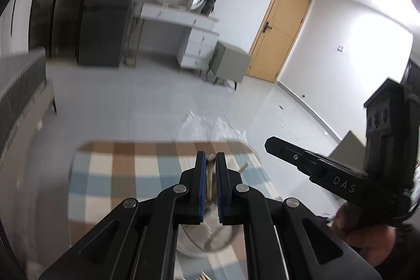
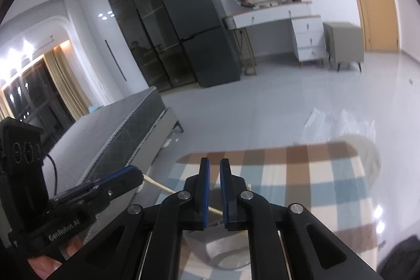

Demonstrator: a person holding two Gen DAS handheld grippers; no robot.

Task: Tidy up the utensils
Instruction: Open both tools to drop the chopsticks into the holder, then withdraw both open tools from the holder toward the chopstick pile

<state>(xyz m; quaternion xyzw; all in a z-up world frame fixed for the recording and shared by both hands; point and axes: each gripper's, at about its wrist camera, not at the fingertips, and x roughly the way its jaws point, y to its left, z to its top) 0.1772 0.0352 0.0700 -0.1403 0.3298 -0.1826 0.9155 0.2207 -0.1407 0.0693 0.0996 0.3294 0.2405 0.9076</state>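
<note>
Clamping a slim wooden stick [image 1: 210, 175] between its blue pads, the left gripper [image 1: 210, 156] is closed, and the wood shows in the narrow slit between the fingers. In the right wrist view, that stick [image 2: 157, 184] juts from the left gripper's [image 2: 136, 175] tip and slants rightward into the gap of the right gripper [image 2: 215, 162]. There the pads stand slightly apart and do not visibly press on the wood. In the left wrist view the right gripper [image 1: 270, 144] reaches in from the right, carried by a hand [image 1: 367, 235].

Just under both sets of fingers sits a round pale container [image 2: 225, 251], upright on a checked tablecloth [image 2: 315, 175] of blue, brown and cream squares. Beyond the table's far edge a sheet of clear plastic [image 2: 341, 120] lies on the grey tiled floor. Farther off are a bed [image 2: 126, 127] on the left, a dark fridge [image 2: 199, 30], a white dresser [image 2: 302, 22] and a tan door [image 2: 378, 4] on the right.
</note>
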